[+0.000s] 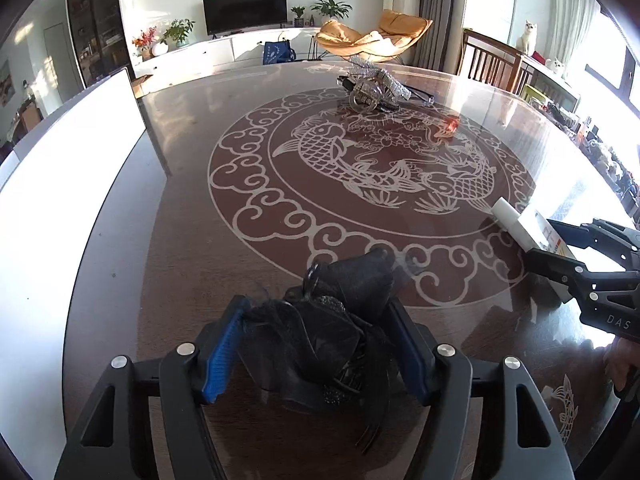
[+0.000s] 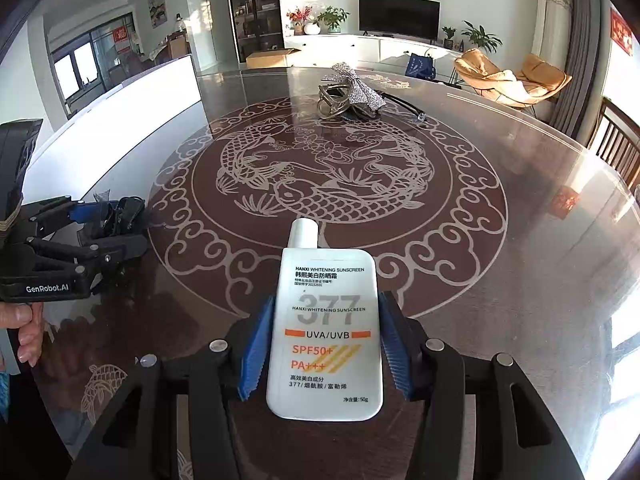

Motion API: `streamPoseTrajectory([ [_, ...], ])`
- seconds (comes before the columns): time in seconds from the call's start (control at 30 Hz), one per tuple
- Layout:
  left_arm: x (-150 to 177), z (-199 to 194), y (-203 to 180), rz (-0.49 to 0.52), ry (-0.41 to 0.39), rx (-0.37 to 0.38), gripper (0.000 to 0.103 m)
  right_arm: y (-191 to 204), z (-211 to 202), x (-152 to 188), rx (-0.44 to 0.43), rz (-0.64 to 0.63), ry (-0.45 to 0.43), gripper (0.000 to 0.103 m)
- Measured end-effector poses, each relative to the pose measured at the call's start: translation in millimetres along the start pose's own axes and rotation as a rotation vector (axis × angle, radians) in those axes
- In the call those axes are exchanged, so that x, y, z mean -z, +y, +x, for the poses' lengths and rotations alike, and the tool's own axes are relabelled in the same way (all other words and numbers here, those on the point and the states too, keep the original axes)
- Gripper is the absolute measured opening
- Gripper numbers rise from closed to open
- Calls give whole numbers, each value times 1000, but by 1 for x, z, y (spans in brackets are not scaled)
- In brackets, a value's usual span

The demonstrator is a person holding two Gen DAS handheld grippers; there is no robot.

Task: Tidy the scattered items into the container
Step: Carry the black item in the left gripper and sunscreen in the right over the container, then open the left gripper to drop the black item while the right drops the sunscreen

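Left gripper: the left gripper (image 1: 316,344) is closed around a black hair bow (image 1: 332,320). Its blue pads (image 1: 219,354) are pressed on both sides of the soft cloth, so the bow can be lifted without slipping.
Right gripper: the right gripper (image 2: 326,350) is set around a white sunscreen bottle (image 2: 326,320). The pads are seen at the bottle's flat sides, but a thin gap may be left, so a firm hold cannot be told for sure.
Bottle: it is laid flat on the glass table top (image 2: 500,280), with its cap pointed away. Orange words and the big number 377 are printed on it.
Bow: it is made of dark ribbon and thin net, with a small sparkly part.
Container: a long white box (image 1: 60,208) is placed at the left edge of the table, near the bow. Both things are likely meant to be carried there.
Other things: a silver bow (image 2: 354,84), a gold hair claw (image 2: 332,104) and glasses (image 2: 404,106) are left in a pile at the far side, well apart from both grippers.
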State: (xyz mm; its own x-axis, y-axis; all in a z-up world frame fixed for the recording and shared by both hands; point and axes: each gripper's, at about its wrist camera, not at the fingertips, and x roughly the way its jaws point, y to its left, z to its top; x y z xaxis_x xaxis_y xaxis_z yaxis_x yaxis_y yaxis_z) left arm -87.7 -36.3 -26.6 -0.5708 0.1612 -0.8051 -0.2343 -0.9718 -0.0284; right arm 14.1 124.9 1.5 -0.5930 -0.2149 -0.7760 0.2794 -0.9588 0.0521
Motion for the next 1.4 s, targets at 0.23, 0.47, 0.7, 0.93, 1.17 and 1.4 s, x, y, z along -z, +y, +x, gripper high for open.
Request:
streamPoseTrajectory([
  [0.23,17,-46,0,-87,-45,95,67,-10,-39,30,-144,235,-89,52],
  [0.47,26,-103,18,-157,-126,97,67,31,-52,7,-269,210,-114,52],
  [0.7,13,-191,142,-278,-256,-88,67,157,-58,-82,-480,-7,-162,52],
  [0.93,1,-181,291,-421,-176,-265,67,314,-30,-170,-659,-164,-159,52],
  [1.17,21,-128,353,-525,97,-309,69,401,48,-189,-617,-226,16,53],
  [1.4,43,-133,335,-594,110,-356,75,381,43,-173,-696,-154,-27,89],
])
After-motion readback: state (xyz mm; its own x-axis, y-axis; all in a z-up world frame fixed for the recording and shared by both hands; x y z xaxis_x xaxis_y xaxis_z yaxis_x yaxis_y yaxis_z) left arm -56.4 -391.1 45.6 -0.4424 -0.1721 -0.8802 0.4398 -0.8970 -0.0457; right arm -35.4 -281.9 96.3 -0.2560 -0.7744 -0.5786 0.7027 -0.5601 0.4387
